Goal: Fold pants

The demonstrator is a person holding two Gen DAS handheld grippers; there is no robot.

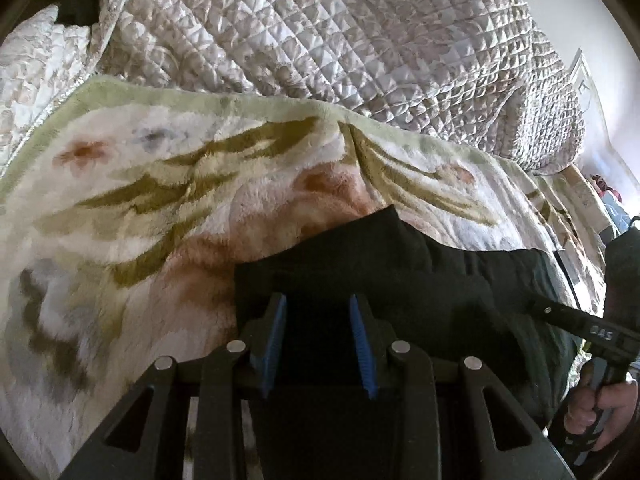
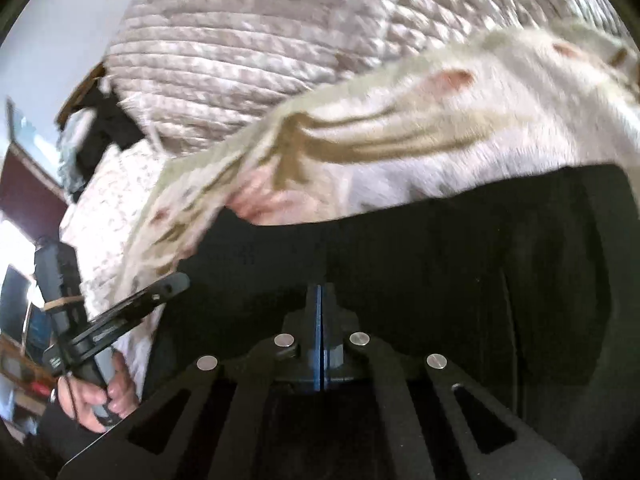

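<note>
Dark, near-black pants (image 1: 384, 256) lie on a floral fleece blanket (image 1: 160, 200) on a bed. In the left wrist view my left gripper (image 1: 318, 300) is open, its blue-padded fingers apart just over the near part of the pants. In the right wrist view the pants (image 2: 440, 248) spread across the lower frame. My right gripper (image 2: 320, 292) has its jaws pressed together over the dark cloth; whether cloth is pinched between them I cannot tell. The right gripper also shows at the right edge of the left wrist view (image 1: 532, 304).
A quilted silvery bedspread (image 1: 340, 40) lies behind the blanket. The other gripper and the hand holding it show at the left of the right wrist view (image 2: 120, 320). Room furniture stands at the far left (image 2: 24, 300).
</note>
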